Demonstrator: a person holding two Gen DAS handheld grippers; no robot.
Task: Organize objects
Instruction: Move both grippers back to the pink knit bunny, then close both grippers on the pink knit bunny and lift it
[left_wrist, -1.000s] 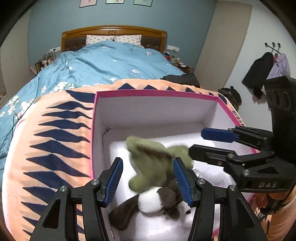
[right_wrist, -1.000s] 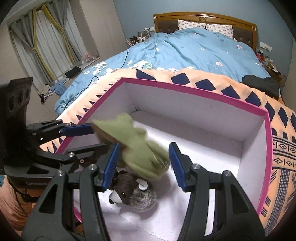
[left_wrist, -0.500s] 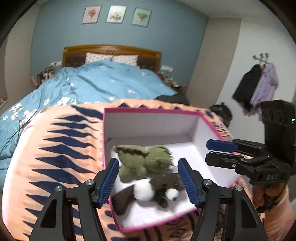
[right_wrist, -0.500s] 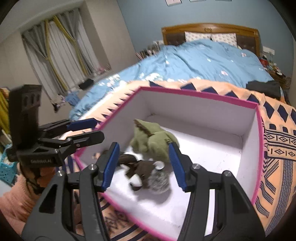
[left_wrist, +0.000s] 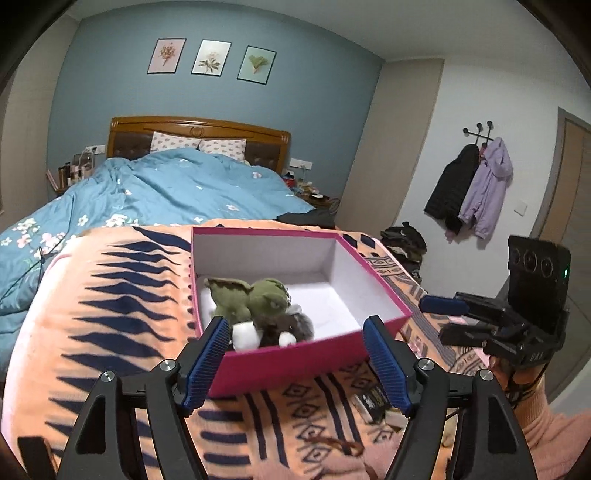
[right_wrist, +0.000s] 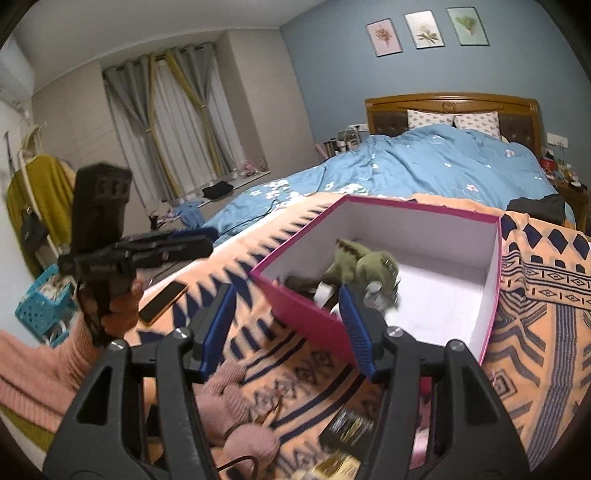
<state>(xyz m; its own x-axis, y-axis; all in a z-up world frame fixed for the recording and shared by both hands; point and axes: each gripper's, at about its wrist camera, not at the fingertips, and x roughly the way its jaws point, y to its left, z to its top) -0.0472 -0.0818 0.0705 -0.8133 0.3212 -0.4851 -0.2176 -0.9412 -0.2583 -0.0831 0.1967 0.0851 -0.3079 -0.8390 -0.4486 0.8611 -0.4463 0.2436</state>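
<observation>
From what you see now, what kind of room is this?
A home bedroom, most likely: a bed with a wooden headboard and blue duvet, curtains, and coats hung on wall hooks.

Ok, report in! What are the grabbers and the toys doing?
Left gripper open, empty. Right gripper open, empty. Green plush atop brown plush inside pink box. Nothing blocking.

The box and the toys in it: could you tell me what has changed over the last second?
Both tools, left and right, backed out of the box and upward, open and empty. The green plush, blurred in motion before, now lies on the brown plush. The box stayed on the blanket.
</observation>
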